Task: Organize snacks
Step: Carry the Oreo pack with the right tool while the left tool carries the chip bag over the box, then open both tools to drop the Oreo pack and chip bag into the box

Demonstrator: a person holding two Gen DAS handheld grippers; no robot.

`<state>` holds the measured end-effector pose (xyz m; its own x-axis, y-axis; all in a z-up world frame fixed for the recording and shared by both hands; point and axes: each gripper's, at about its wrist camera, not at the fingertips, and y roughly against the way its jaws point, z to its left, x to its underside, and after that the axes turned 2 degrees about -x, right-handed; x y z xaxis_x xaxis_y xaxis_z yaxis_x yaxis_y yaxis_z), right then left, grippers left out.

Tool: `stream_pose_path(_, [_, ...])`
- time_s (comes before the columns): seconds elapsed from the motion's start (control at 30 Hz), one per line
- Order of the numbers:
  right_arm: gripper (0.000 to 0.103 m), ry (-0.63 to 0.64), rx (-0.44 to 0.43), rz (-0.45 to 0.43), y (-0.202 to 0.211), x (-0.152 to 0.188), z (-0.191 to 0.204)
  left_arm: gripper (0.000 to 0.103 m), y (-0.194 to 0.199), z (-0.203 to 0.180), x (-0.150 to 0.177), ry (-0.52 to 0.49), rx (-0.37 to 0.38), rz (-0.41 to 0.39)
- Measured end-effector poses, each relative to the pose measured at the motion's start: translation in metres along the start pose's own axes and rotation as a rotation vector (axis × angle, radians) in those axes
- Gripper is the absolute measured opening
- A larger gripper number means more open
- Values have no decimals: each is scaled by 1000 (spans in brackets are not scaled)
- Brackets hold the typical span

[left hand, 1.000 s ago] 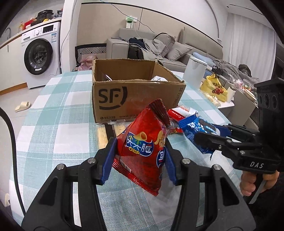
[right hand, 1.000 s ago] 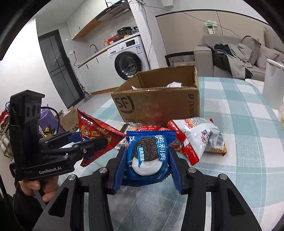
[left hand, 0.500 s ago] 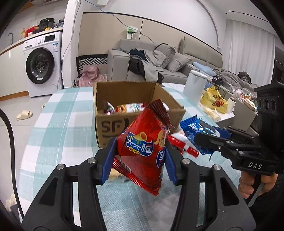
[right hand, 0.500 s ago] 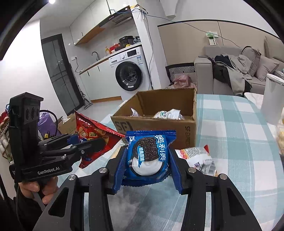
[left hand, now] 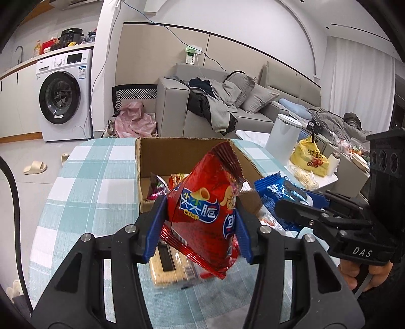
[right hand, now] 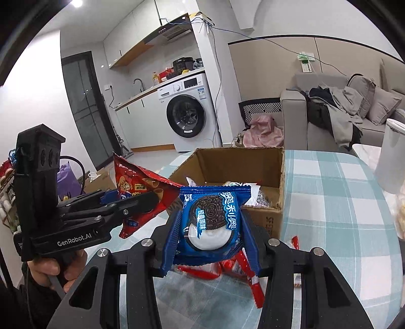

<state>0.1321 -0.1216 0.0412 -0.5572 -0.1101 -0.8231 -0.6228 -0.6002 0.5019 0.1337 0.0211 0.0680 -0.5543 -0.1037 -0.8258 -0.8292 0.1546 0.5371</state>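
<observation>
The left gripper (left hand: 200, 227) has its blue fingers (left hand: 155, 229) clenched on a red crisp bag (left hand: 207, 210), which stands tilted between them, raised off the counter (left hand: 83, 187). The right gripper (right hand: 211, 235) grasps a blue cookie packet (right hand: 212, 220) upright between its fingers (right hand: 170, 240). Both snacks hang just in front of the open cardboard box (right hand: 276, 167), which holds other packets. More wrappers (right hand: 238, 268) lie on the checked counter below.

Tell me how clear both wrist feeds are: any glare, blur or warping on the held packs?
Left wrist: the red crisp bag is sharp with foil sheen, and the cardboard box and wall lines bow from the fisheye. Right wrist: the Oreo pack print is legible, and a ceiling light flares at top left.
</observation>
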Motion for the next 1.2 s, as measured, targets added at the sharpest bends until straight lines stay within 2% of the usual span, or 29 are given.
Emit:
stream_pose_path(0.4, [47, -31, 16, -11, -18, -19, -18, 48, -33, 5, -15, -2, -53, -15])
stream_pose_path(0.87, [47, -129, 21, 3, -57, -33, -39, 48, -83, 17, -28, 36, -81, -8])
stream_pose_path(1.2, [47, -167, 46, 17, -77, -36, -49, 48, -104, 20, -30, 30, -99, 2])
